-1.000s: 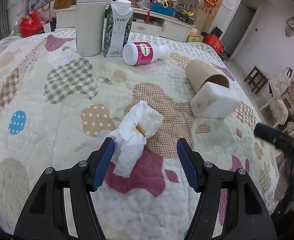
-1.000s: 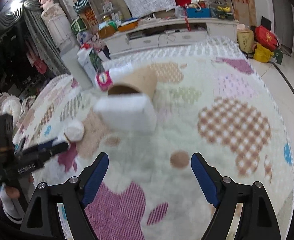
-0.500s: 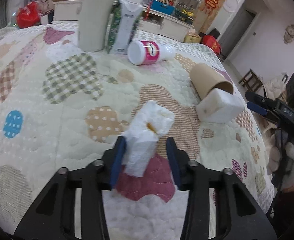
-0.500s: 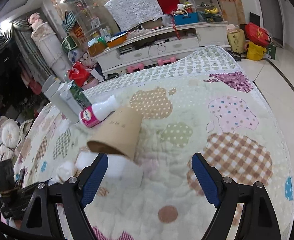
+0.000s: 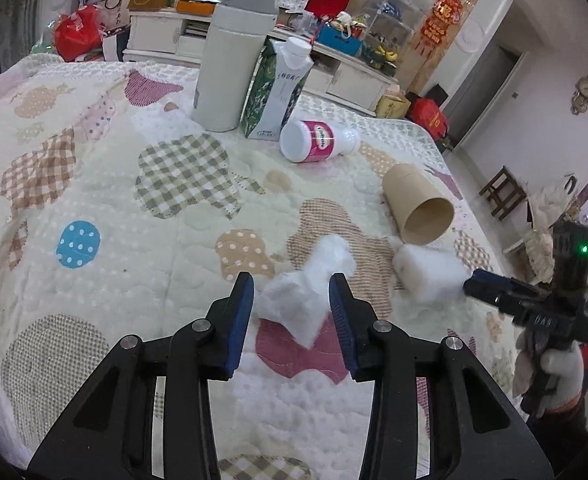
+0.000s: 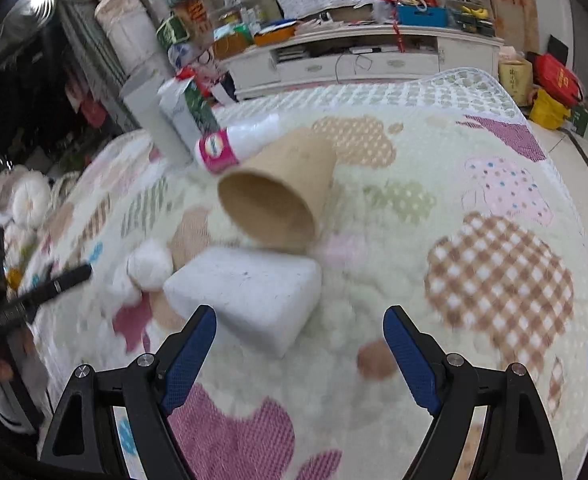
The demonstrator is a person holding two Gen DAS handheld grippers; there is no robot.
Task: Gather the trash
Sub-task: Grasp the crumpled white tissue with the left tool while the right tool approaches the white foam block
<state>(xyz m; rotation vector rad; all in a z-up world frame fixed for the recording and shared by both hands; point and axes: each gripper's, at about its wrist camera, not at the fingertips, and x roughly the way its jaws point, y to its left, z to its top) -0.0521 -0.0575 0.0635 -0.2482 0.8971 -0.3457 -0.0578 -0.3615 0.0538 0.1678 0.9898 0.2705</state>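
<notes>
Quilted patchwork bedcover (image 5: 93, 184) noted beneath all items, with tall grey canister (image 5: 229, 68) and milk carton (image 5: 279, 88) standing upright at far side, pink-labelled bottle (image 5: 318, 140) on its side beside them. Brown paper cup (image 5: 416, 204) lying flat, mouth toward right gripper (image 6: 300, 340), white foam block (image 6: 249, 292) just beside cup, partly between wide-open jaws. Crumpled tissue (image 5: 306, 284) lying lengthwise away from left gripper (image 5: 291, 300), jaws narrowed around it, contact unclear through blur.
</notes>
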